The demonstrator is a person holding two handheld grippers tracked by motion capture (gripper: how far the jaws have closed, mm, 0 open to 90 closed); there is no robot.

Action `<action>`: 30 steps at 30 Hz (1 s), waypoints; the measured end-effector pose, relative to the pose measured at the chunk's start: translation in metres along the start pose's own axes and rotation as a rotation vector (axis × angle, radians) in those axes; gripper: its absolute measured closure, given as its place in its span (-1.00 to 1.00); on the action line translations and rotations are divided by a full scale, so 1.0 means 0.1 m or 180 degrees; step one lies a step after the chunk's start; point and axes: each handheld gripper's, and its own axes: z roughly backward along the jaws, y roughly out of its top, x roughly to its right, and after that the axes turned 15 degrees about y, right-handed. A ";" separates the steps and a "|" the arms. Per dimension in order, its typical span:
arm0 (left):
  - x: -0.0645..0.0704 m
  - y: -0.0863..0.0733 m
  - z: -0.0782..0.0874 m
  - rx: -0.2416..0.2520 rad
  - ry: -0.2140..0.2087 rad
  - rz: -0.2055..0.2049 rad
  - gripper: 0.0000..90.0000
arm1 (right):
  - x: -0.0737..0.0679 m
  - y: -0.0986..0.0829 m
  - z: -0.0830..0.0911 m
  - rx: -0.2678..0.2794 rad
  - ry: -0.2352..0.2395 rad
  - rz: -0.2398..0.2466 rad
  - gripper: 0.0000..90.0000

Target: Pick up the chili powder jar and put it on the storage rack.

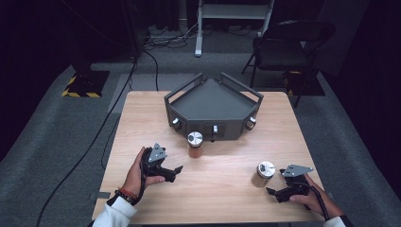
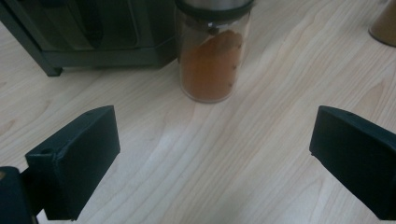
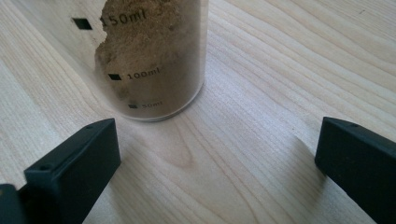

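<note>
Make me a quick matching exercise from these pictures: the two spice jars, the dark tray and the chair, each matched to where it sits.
Things:
1. orange-powder jar
2. tan-powder jar
3. dark tray
4. chair

Places:
A. floor beyond the table
B. in front of the right gripper
C. far half of the table
D. right against the tray's front

Pairs: 1-D, 2-B, 3-C, 4-A

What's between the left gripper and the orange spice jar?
Nothing: bare wooden table. In the left gripper view, the open left gripper faces the orange spice jar across plain wood; the high view agrees.
</note>
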 end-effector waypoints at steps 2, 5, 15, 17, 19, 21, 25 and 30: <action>0.00 0.02 -0.03 0.0018 -0.0002 0.0015 -0.97 | 0.00 0.00 0.00 0.0000 0.0001 0.0002 -1.00; 0.01 0.06 -0.06 0.0038 0.0002 0.0021 -0.97 | 0.00 0.00 0.00 0.0005 0.0002 0.0003 -1.00; 0.06 0.19 -0.21 0.0087 0.0009 0.0003 -0.97 | 0.00 -0.01 0.00 0.0007 0.0006 0.0007 -1.00; 0.06 0.22 -0.24 0.0084 -0.0005 -0.0007 -0.97 | 0.00 -0.01 0.00 0.0010 0.0007 0.0009 -1.00; 0.06 0.24 -0.28 0.0088 -0.0022 -0.0019 -0.97 | 0.01 -0.02 0.00 0.0018 0.0008 0.0010 -1.00; 0.06 0.26 -0.32 0.0086 -0.0031 -0.0005 -0.97 | 0.00 -0.02 0.00 0.0025 0.0006 0.0011 -1.00; 0.04 0.30 -0.39 0.0082 -0.0053 0.0022 -0.97 | -0.01 -0.04 0.00 0.0048 -0.0007 0.0008 -1.00; 0.04 0.32 -0.48 0.0048 -0.0083 0.0054 -0.97 | -0.01 -0.05 0.00 0.0061 -0.0015 0.0001 -1.00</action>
